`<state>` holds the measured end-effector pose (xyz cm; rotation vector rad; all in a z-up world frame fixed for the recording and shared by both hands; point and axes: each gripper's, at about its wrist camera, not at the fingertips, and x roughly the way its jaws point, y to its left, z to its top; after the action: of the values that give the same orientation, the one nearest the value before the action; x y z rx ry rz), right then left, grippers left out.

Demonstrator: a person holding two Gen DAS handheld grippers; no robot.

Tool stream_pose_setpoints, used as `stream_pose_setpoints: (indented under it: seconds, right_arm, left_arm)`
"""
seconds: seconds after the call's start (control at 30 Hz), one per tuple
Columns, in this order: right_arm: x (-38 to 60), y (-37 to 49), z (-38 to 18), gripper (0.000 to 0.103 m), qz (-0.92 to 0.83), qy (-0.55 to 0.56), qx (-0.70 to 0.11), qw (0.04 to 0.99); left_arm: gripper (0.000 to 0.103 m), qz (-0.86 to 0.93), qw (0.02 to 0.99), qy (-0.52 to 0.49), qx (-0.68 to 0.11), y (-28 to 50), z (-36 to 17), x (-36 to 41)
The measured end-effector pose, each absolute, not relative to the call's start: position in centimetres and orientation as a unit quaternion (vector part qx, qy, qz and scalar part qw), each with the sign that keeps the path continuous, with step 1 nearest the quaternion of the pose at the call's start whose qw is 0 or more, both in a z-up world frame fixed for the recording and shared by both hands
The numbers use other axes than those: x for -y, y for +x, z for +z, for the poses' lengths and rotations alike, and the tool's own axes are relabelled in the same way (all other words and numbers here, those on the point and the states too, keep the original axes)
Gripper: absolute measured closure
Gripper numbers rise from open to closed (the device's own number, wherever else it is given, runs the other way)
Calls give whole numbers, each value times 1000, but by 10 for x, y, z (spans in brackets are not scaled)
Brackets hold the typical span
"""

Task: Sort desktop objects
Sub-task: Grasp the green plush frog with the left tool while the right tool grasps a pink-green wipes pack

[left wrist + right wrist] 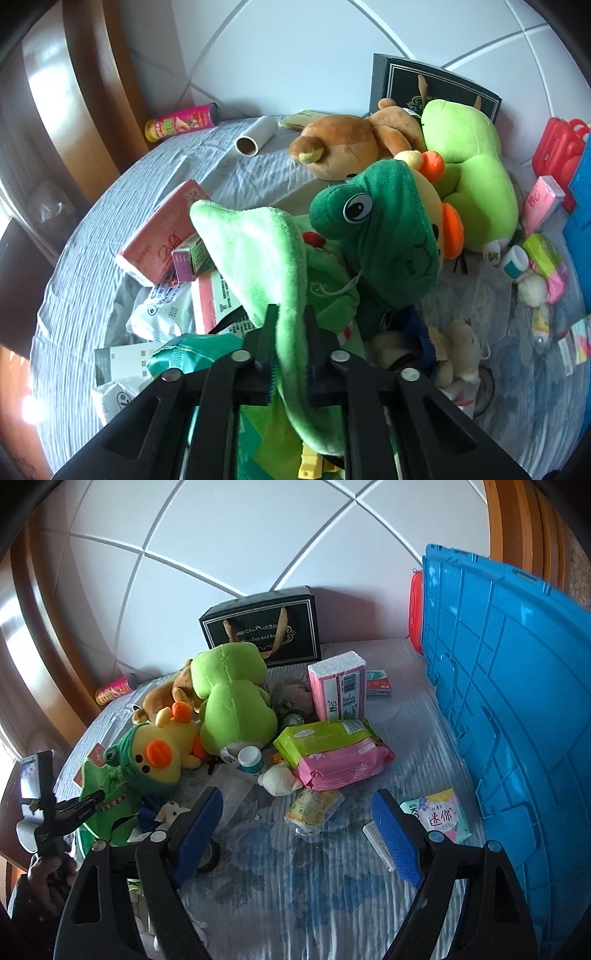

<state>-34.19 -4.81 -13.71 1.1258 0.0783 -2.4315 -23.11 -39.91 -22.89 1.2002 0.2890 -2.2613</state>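
Left gripper [290, 314] pinching upright green plush cloth [255, 251].

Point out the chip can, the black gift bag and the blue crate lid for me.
chip can [181, 122], left wrist view, middle of its pink side.
black gift bag [263, 627], right wrist view, front panel.
blue crate lid [509, 686], right wrist view, ribbed face.

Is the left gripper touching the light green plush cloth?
Touching. The left wrist view shows the left gripper shut on the light green plush cloth, pinched between both fingers.

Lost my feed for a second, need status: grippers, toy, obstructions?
Left gripper shut on green plush cape. Right gripper open, hovering. Yellow duck plush attached; clutter alongside.
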Motion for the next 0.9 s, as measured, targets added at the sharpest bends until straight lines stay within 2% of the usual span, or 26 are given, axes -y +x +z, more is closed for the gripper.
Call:
stream_pose_setpoints:
  seconds: [0.1,0.37,0.63,0.73,0.8,0.9]
  right_arm:
    - [49,-379,-164,20,-871,441,-22,215]
    - [46,-465,-256,20,-786,574,157,169]
    - [32,-492,-303,20,-760,561,291,153]
    - [34,-501,-309,20,-774,534,299,160]
    - [36,-502,-307,32,-788,516,293,162]
    - [49,-498,-297,43,-821,481,247,185]
  left_arm:
    - [97,-845,282,443,-104,-232,-226,398]
    - [96,-846,285,439,-106,-235,-222,403]
    - [96,-840,282,449,-113,-235,-228,412]
    - [96,-841,280,451,-106,-236,-229,411]
    - [96,-841,279,452,-101,-236,-229,410]
    - [96,-843,276,452,-95,-236,-230,409]
